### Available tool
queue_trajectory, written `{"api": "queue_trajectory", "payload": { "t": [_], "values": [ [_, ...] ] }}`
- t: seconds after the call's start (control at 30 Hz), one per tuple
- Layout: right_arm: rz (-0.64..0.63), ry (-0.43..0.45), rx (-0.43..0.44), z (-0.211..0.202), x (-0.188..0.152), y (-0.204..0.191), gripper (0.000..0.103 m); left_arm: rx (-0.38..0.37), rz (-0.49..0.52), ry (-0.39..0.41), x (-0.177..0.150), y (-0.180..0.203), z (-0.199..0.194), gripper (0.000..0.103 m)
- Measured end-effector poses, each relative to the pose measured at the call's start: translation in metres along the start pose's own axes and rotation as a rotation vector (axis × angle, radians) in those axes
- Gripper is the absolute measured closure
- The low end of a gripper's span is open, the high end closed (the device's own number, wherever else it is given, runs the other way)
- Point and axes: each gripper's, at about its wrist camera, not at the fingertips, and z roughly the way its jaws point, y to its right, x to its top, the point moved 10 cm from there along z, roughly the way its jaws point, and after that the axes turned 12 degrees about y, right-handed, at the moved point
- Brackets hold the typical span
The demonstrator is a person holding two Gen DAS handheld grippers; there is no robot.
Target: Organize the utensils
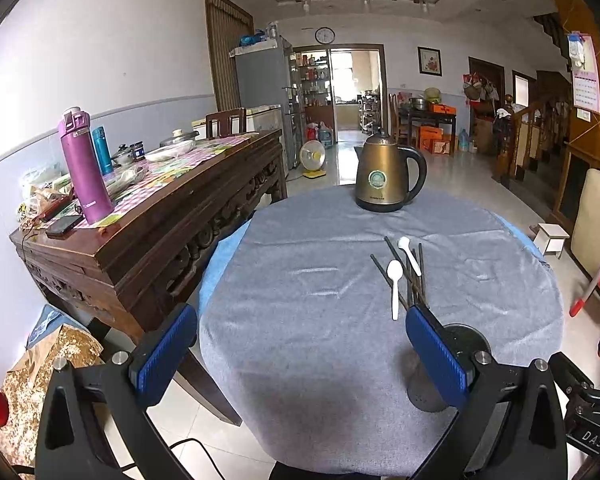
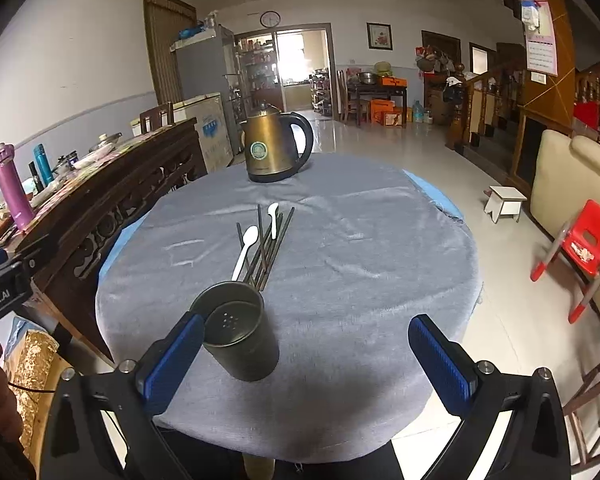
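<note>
Two white plastic spoons (image 1: 395, 286) (image 1: 409, 254) lie among several dark chopsticks (image 1: 411, 276) on the grey cloth of the round table (image 1: 300, 300). The same spoons (image 2: 245, 252) (image 2: 273, 218) and chopsticks (image 2: 270, 242) show in the right wrist view. A dark metal utensil cup (image 2: 238, 334) stands upright and empty just in front of them; in the left wrist view the cup (image 1: 456, 360) is partly hidden behind a finger. My left gripper (image 1: 300, 356) is open above the table's near side. My right gripper (image 2: 306, 364) is open, its left finger (image 2: 172, 360) close beside the cup.
A bronze electric kettle (image 1: 388, 176) stands at the table's far edge. A carved wooden sideboard (image 1: 148, 224) with a purple flask (image 1: 85, 168) and clutter runs along the left. A red child's chair (image 2: 580, 248) and a small white stool (image 2: 504, 202) stand on the floor at right.
</note>
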Motion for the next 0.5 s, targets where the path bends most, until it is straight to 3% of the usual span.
{"api": "queue_trajectory", "payload": {
  "t": [0.5],
  "values": [
    [-0.011,-0.015,0.003,0.0069,-0.0073,-0.0082,0.0,0.002,0.021,-0.007,-0.0086,0.0034,0.0025,0.0]
  ]
}}
